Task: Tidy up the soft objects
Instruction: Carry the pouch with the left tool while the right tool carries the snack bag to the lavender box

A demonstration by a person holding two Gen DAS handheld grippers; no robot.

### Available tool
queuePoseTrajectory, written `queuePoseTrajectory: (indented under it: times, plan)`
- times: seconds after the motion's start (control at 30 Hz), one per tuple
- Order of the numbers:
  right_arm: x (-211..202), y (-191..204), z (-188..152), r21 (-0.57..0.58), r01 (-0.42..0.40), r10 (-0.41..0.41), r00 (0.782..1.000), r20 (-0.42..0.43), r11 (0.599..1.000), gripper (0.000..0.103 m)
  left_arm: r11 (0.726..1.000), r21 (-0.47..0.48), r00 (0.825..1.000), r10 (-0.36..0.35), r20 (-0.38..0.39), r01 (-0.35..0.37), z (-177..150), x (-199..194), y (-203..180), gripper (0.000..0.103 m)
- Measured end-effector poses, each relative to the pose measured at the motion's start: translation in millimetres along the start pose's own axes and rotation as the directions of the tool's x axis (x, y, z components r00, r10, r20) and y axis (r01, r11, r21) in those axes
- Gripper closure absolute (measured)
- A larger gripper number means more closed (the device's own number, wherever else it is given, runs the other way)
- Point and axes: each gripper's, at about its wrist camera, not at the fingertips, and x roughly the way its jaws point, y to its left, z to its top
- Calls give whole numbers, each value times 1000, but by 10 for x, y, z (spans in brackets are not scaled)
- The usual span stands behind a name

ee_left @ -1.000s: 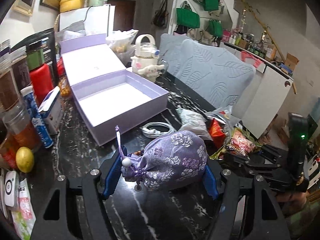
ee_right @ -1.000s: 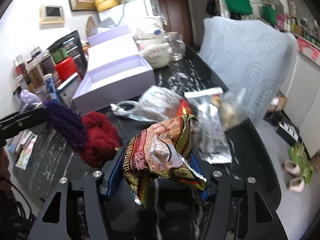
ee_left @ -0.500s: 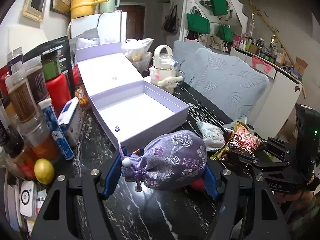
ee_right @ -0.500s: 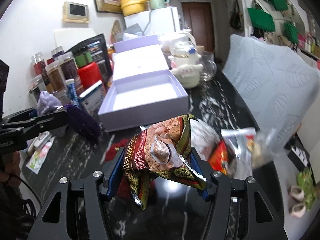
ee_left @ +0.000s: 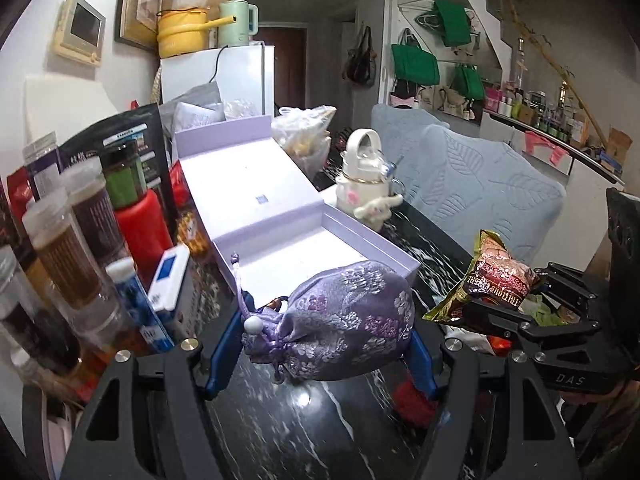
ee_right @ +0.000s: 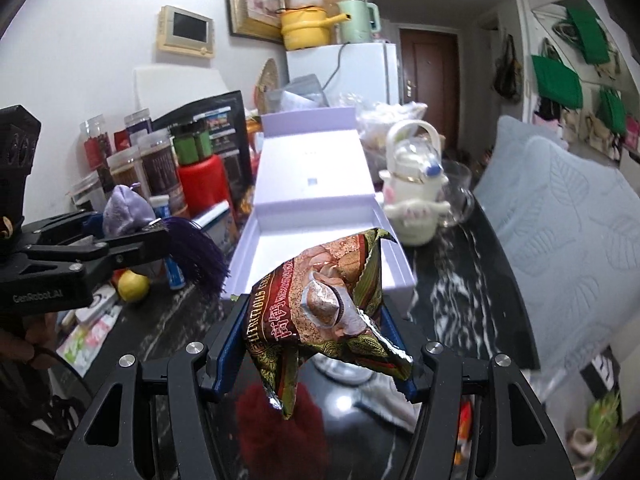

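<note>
Above the black marble table (ee_left: 280,432), just short of one open lilac box (ee_left: 320,248): one purple brocade pouch (ee_left: 340,320) pinched in the left gripper (ee_left: 320,354), one crinkled snack packet (ee_right: 320,304) pinched in the right gripper (ee_right: 316,350). Below, on the tabletop, one red fuzzy ball (ee_right: 276,420). Beyond the box, one cream kettle (ee_left: 362,180).

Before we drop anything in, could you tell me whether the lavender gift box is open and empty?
Open and empty: the lavender gift box has its hinged lid folded back, and its white interior is bare.

Both tongs, left (ee_left: 320,344) and right (ee_right: 316,344), are clamped, tilted downward, side by side.
</note>
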Motion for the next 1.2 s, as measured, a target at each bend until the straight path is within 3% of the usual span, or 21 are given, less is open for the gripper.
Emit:
queuePoseTrajectory:
  times: [0.63,0.9,1.2]
  plan:
    - [489,-50,900,-124,-4,16,995,95,992,42,999,-22,997,47,69,-46,617,476,294,34]
    - [828,-170,1158,-112,6,4,997,83,994,42,998,-30,993,54,107,-51,877,777,364,34]
    - [1168,-292,1300,-85,19,-12,997,75,996,42,992,-95,993,90,77,-83,1004,1199,446,33]
